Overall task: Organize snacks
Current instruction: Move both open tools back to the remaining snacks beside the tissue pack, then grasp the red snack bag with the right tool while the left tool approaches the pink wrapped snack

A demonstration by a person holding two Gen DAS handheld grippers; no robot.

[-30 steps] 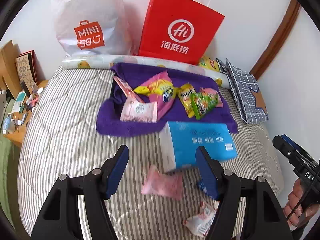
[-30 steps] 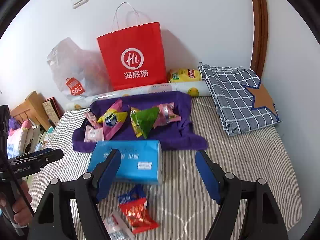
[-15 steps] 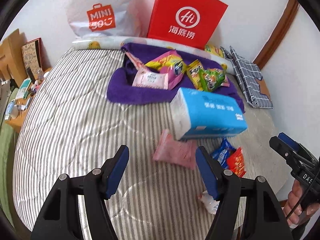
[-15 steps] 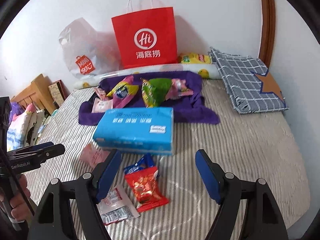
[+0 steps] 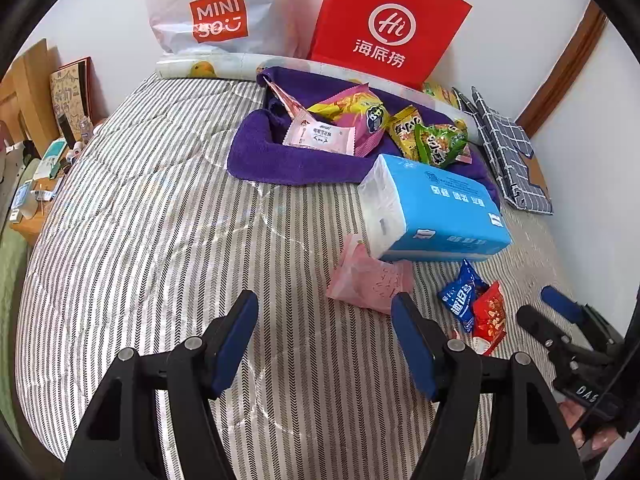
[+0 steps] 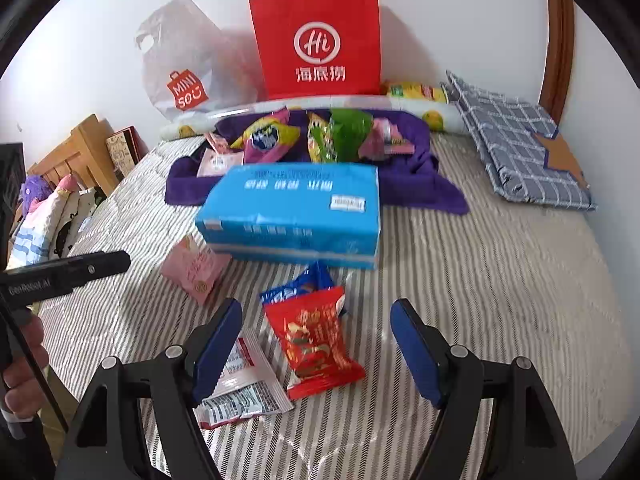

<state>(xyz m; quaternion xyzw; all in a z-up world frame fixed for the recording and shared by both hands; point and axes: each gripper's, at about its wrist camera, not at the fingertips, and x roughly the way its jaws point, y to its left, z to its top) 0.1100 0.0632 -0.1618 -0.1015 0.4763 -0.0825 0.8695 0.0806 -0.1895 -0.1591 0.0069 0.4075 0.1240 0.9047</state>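
Several snack packets lie on a purple towel (image 5: 280,160) at the back of the striped bed; the towel also shows in the right wrist view (image 6: 420,188). A blue tissue pack (image 5: 436,208) (image 6: 292,208) lies in front of it. Loose in front are a pink packet (image 5: 368,280) (image 6: 192,268), a blue packet (image 5: 460,292) (image 6: 304,280), a red packet (image 5: 490,316) (image 6: 316,340) and a white-and-red sachet (image 6: 240,384). My left gripper (image 5: 324,340) is open and empty, just short of the pink packet. My right gripper (image 6: 316,352) is open, its jaws on either side of the red packet.
A red paper bag (image 5: 384,28) (image 6: 320,40) and a white Miniso bag (image 5: 216,12) stand against the back wall. A checked pillow (image 6: 516,152) lies at the right. A wooden bedside shelf (image 5: 28,92) with small items stands at the left.
Both grippers have pulled back and tilted down, so the bed's front and the loose packets have come into view and grown larger. Both stayed open. Nothing on the bed moved.
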